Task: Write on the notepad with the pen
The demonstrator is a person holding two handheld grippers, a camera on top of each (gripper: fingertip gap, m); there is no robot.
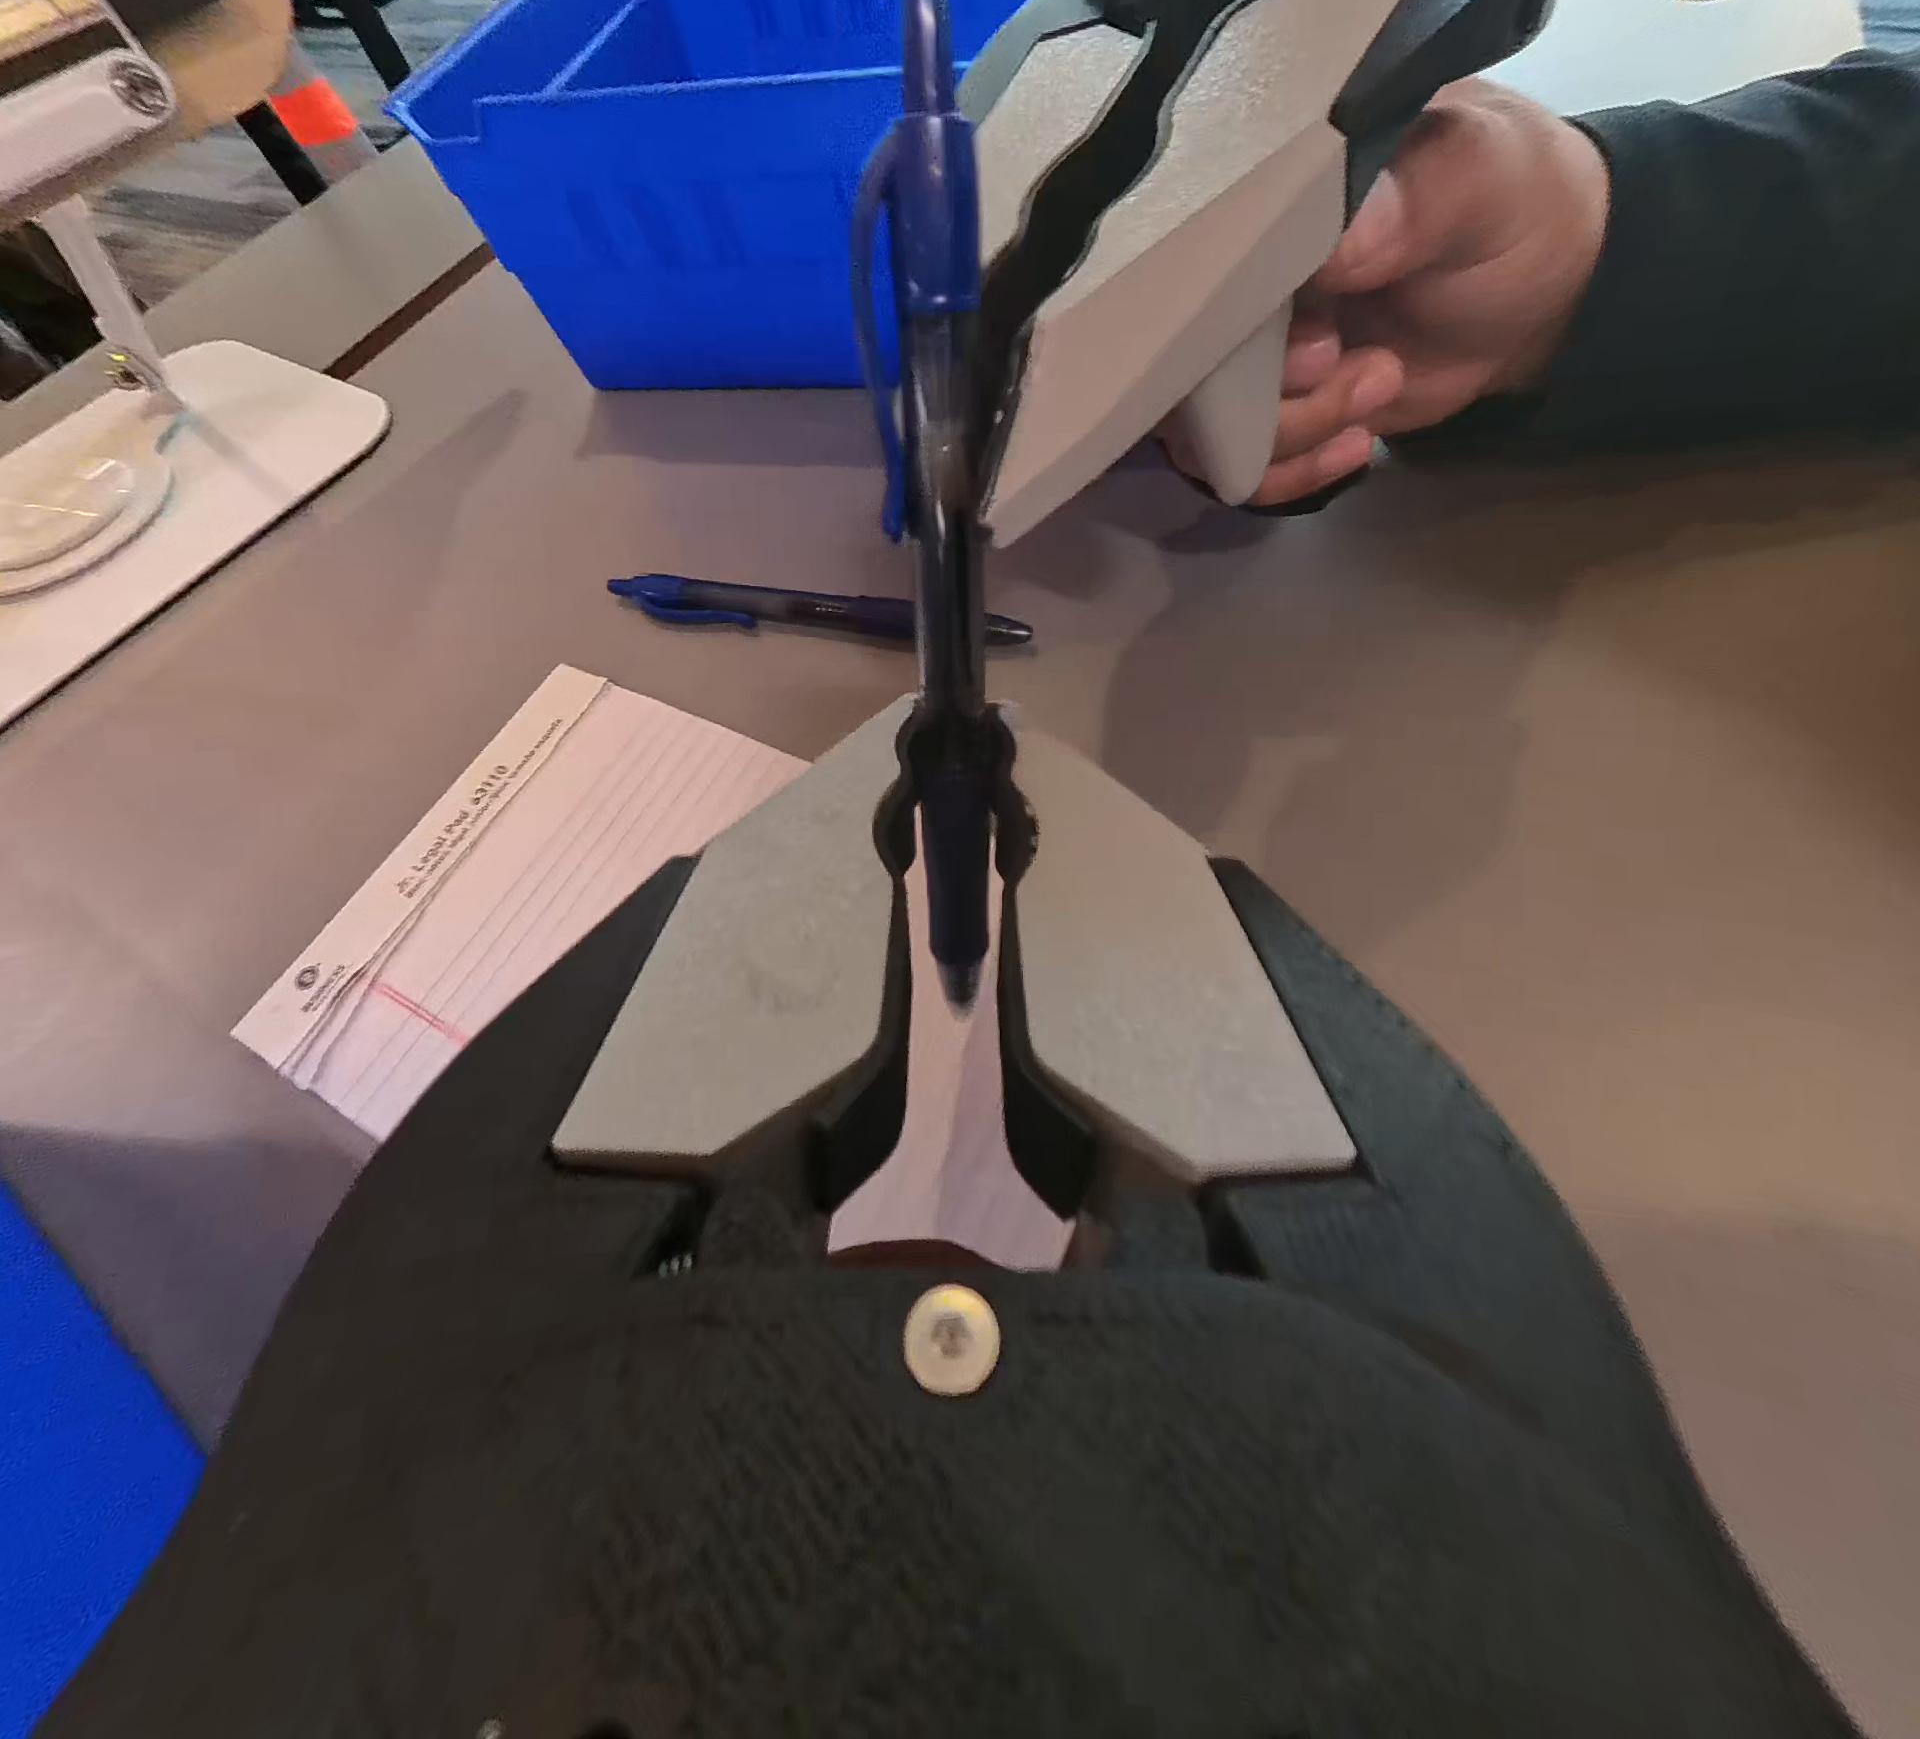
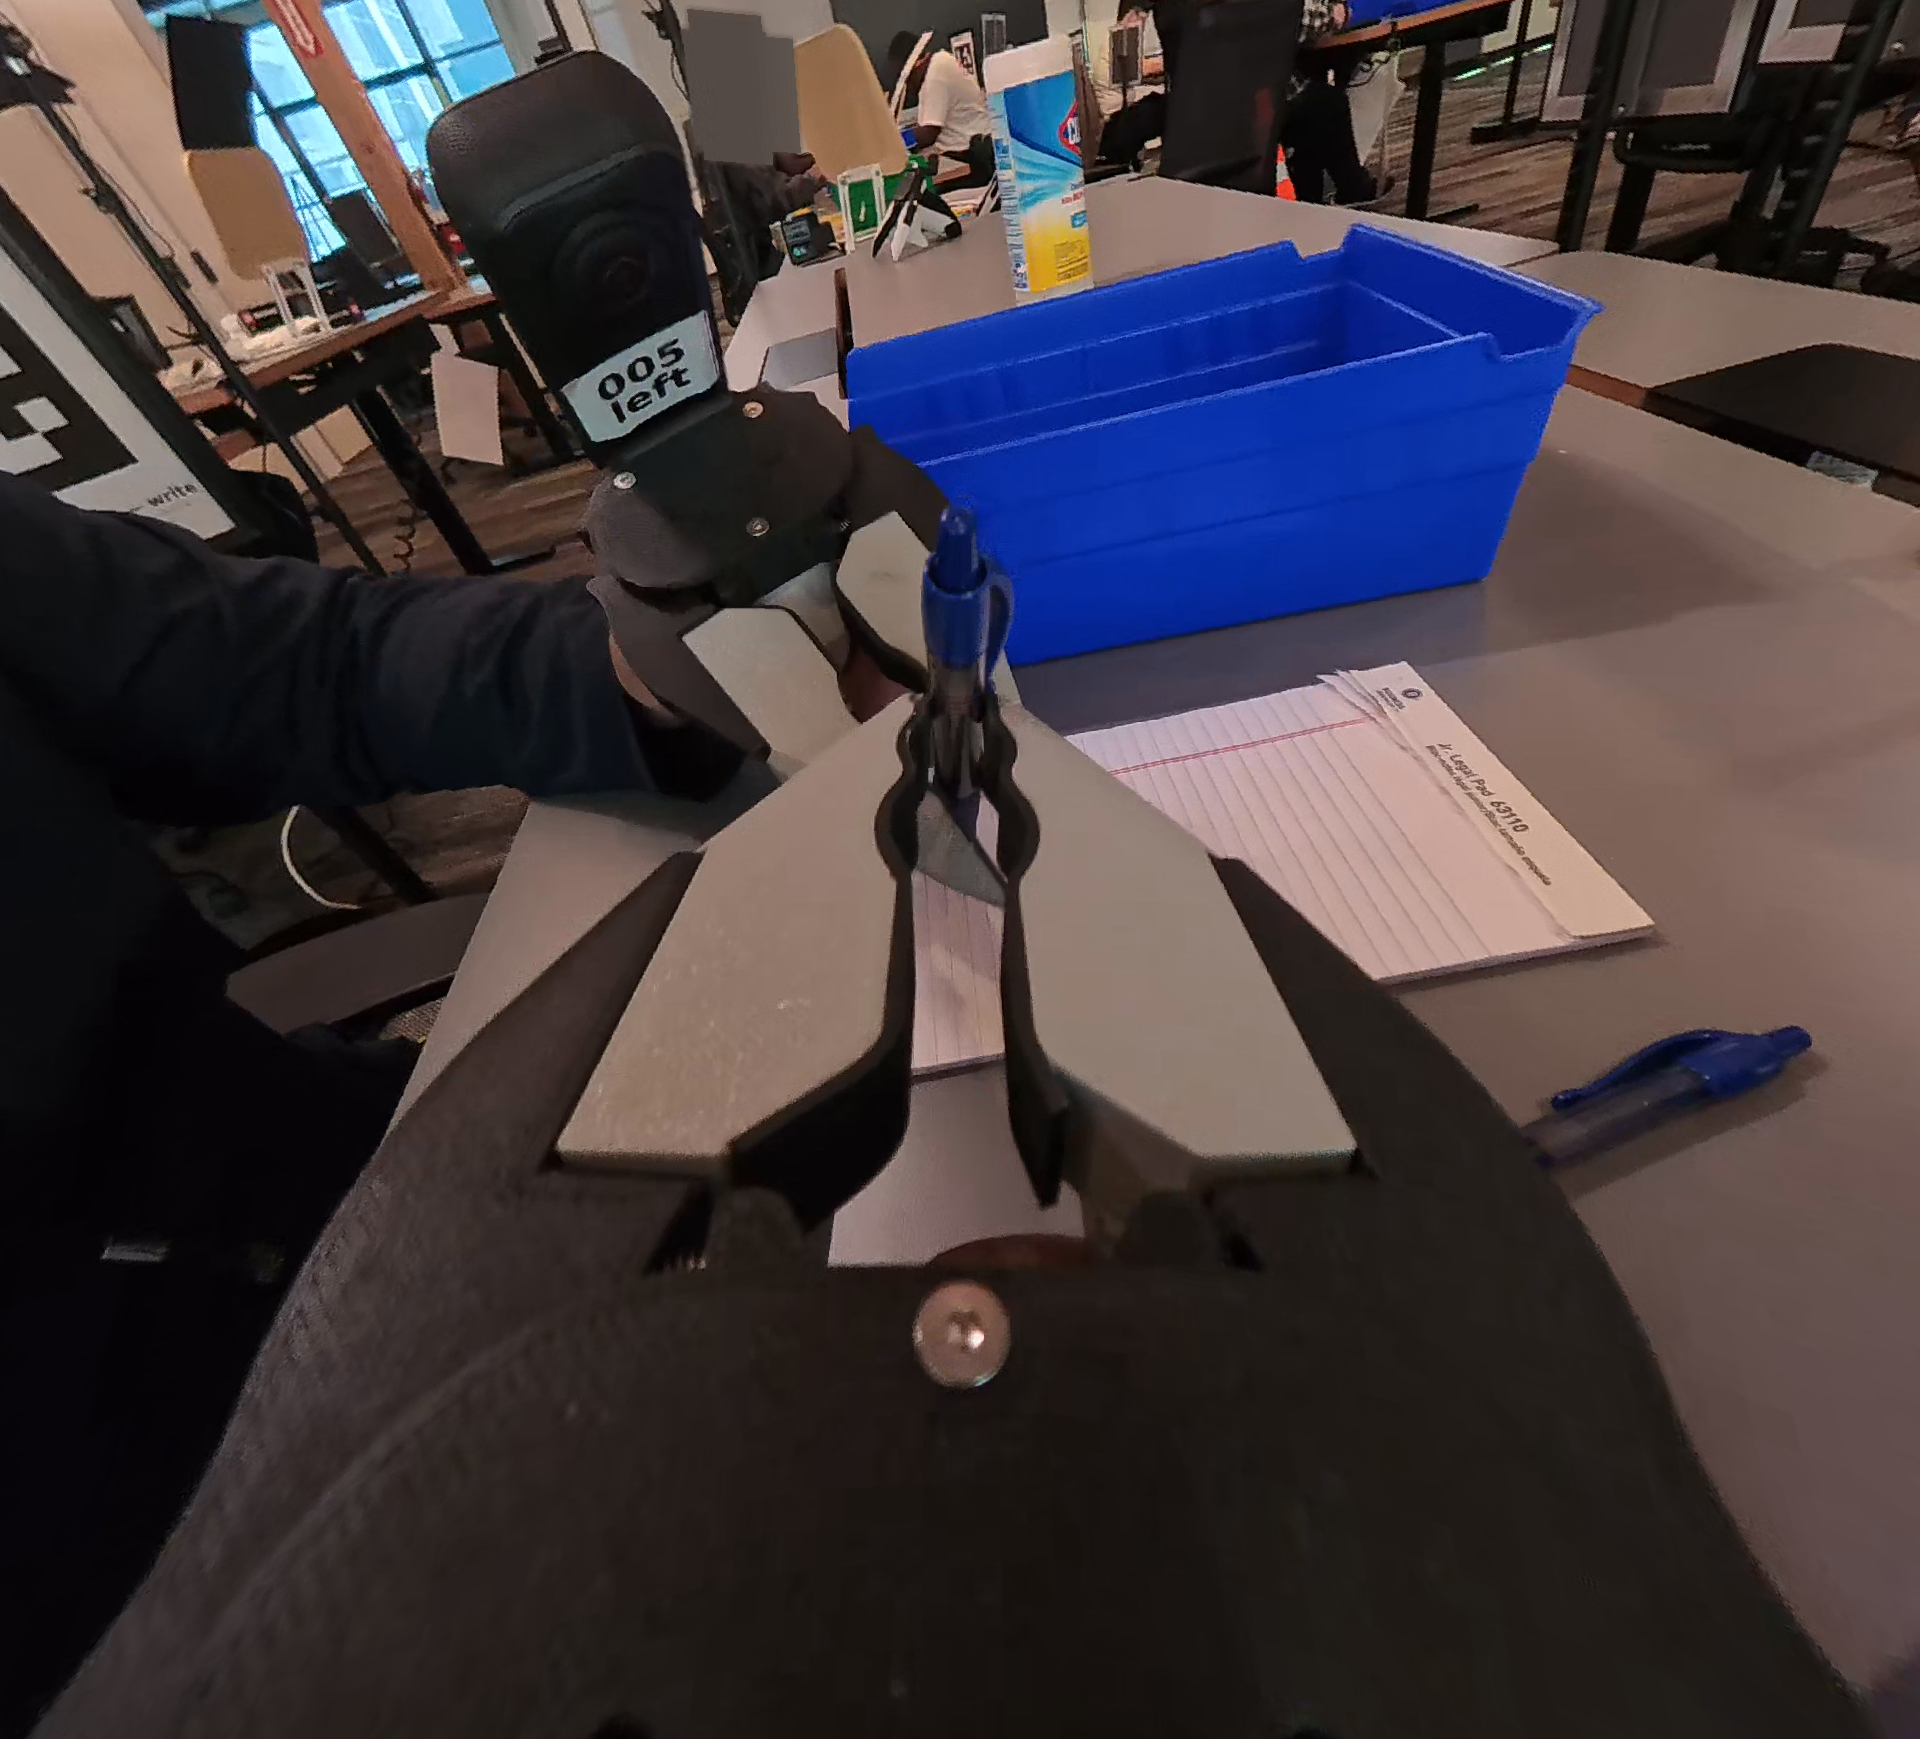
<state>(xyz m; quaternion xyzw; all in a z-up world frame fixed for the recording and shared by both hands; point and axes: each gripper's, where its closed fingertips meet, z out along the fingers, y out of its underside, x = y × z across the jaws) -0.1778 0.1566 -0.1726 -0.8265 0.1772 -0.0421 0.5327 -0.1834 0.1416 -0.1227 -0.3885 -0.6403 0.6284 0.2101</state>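
Note:
A blue pen stands nearly upright, its tip down over the white lined notepad on the grey table. My left gripper is shut on the pen's lower barrel, just above the tip. My right gripper comes in from the upper right and is closed on the same pen higher up. In the right wrist view my right gripper clamps the pen below its blue cap end, with the left gripper behind it and the notepad to the right.
A second blue pen lies on the table beyond the pad; it also shows in the right wrist view. A blue bin stands behind. A wipes canister is past the bin. A white stand base sits at the left. Tip to tip, the grippers are about 5 cm apart.

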